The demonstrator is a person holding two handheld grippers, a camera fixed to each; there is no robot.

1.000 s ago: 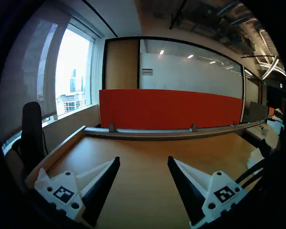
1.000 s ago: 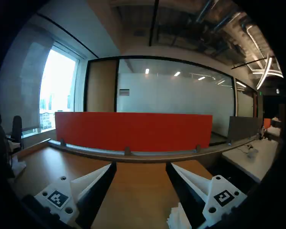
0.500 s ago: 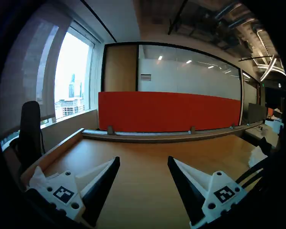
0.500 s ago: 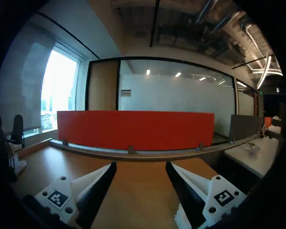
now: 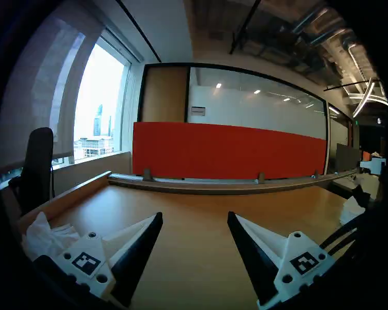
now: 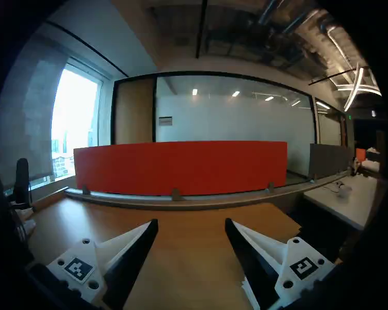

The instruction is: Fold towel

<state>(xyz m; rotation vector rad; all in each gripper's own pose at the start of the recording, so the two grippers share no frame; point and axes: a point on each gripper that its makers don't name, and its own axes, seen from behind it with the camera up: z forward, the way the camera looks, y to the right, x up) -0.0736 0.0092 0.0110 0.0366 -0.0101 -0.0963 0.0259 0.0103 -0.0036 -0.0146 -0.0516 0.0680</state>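
My left gripper (image 5: 194,219) is open over the wooden desk (image 5: 194,206), with nothing between its fingers. A crumpled bit of white towel (image 5: 44,238) shows just outside its left finger, at the desk's left edge. More white cloth (image 5: 351,209) lies at the far right of the left gripper view. In the right gripper view my right gripper (image 6: 190,226) is also open and empty above the desk (image 6: 189,227). A small strip of white towel (image 6: 245,290) peeks out under its right finger, and a white scrap (image 6: 27,226) sits at the far left.
A red divider panel (image 5: 227,151) on a rail closes off the back of the desk, with a glass wall behind it. A black chair (image 5: 36,165) stands by the window at the left. A white desk (image 6: 344,199) lies to the right.
In the left gripper view more of the white towel has come into sight at the lower left. In the right gripper view the towel under the right finger has shrunk. Both grippers stayed open.
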